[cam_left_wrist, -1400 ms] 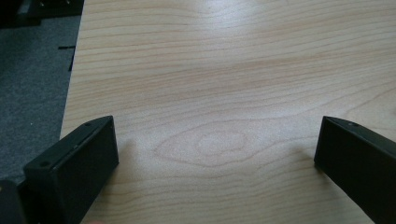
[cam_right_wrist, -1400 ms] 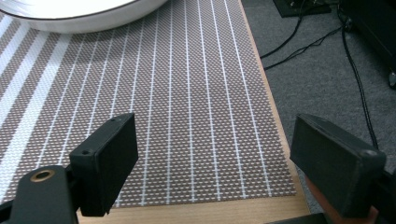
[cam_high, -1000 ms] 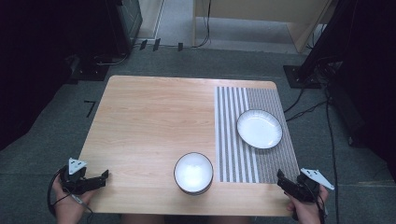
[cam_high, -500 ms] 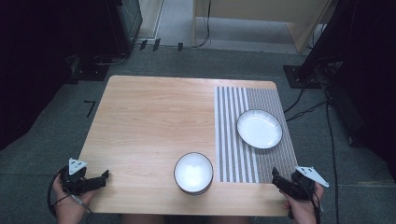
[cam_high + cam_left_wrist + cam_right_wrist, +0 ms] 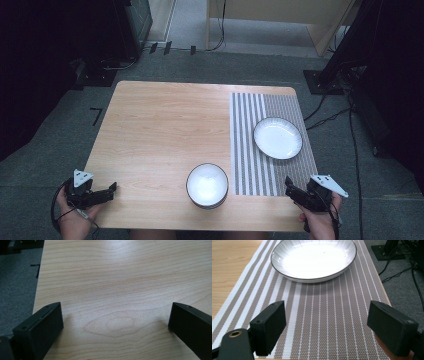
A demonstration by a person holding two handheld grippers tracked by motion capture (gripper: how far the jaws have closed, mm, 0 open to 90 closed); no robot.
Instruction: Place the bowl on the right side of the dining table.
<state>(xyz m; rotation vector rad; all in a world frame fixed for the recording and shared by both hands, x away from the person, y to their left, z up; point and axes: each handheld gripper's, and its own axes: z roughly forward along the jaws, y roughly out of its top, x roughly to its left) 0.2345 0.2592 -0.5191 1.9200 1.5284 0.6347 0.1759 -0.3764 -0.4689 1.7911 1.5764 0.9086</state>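
Note:
A white bowl stands near the front edge of the wooden table. On the striped placemat at the right lies a white plate with a dark rim; the right gripper view has that plate straight ahead. My right gripper is open over the mat's front right corner, its jaws wide apart with nothing between them. My left gripper sits open at the table's front left corner, jaws spread over bare wood.
Grey carpet surrounds the table, with cables and a dark stand base at the right. Dark equipment and a wooden cabinet stand behind the table. Bare wood spans the table's left and middle.
My right gripper has moved left and inward over the front corner of the mat, rising a little. The left gripper, bowl and plate have stayed put.

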